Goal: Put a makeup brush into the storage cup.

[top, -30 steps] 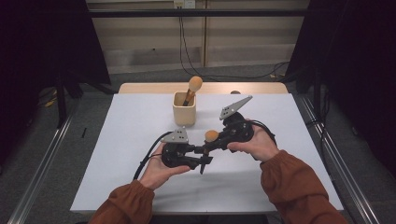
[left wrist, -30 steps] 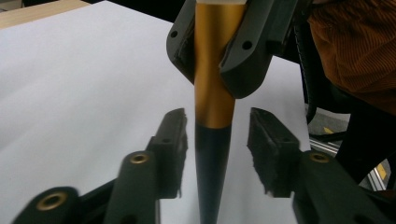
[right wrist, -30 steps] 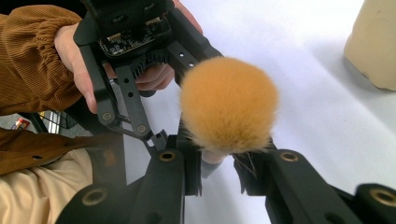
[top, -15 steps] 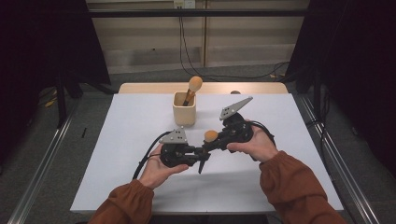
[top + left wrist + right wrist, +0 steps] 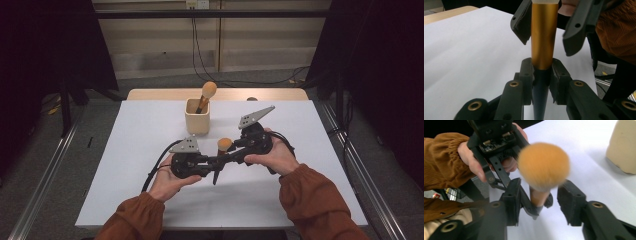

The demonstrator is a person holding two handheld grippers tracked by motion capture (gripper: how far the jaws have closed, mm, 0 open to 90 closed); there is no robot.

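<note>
1. The left tongs (image 5: 212,162) are closed tight on the dark lower handle of a makeup brush with a round orange bristle head and a golden metal collar (image 5: 224,145). In the left gripper view the two pads press on the handle just below the golden collar (image 5: 543,35), so the brush stands upright and cannot tip.
2. The right tongs (image 5: 236,152) have just been opening. In the right gripper view their pads (image 5: 571,205) stand apart on both sides of the brush stem (image 5: 539,196), without pressing on it. I judge this as a handover: the left side now carries the brush and the right side lets it go.
3. The brush is held in the air above the white bench (image 5: 150,130), near its middle, between the two hands.
4. A cream square cup (image 5: 197,116) stands farther back on the bench, with a second orange-headed brush (image 5: 207,93) leaning inside. It is near the grippers, not touching them.
5. There is free bench to the left and in front of the hands. The right hand (image 5: 275,157) should draw back towards the right, where nothing stands. The cup is the only thing that could be knocked.
</note>
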